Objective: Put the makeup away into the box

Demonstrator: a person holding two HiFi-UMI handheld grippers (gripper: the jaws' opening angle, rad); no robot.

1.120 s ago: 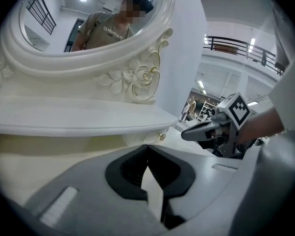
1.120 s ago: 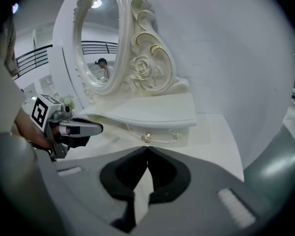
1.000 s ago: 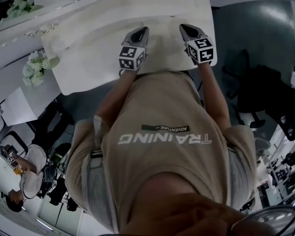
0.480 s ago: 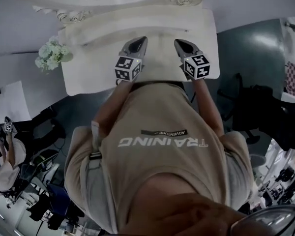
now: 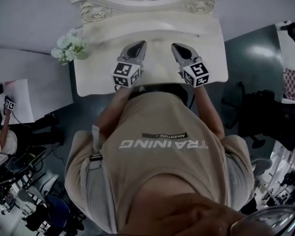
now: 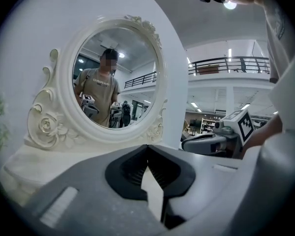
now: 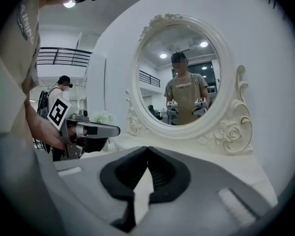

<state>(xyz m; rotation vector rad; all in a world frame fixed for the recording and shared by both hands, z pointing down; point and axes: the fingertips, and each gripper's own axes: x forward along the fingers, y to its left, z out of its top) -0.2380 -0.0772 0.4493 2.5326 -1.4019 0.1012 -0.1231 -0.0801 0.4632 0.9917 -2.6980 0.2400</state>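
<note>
No makeup and no box show in any view. Both grippers hover over a white vanity table (image 5: 96, 80), side by side and pointing at an oval mirror (image 6: 115, 77) in a carved white frame. My left gripper (image 5: 139, 44) is shut, its tips meeting with nothing between them (image 6: 147, 147). Likewise shut and holding nothing is my right gripper (image 5: 175, 46), seen close up (image 7: 147, 149). Each gripper shows in the other's view: the right gripper (image 6: 187, 144) and the left gripper (image 7: 115, 130). The mirror (image 7: 184, 77) reflects the person holding both.
A bunch of pale flowers (image 5: 70, 48) stands at the table's left end. The table's raised back ledge (image 5: 152, 26) runs under the mirror frame. A dark office chair (image 5: 263, 117) is on the floor to the right; another person (image 5: 0, 146) works at far left.
Both grippers have moved forward over the table toward the mirror. The head view has swung so that the mirror frame and the flowers sit nearer the top centre.
</note>
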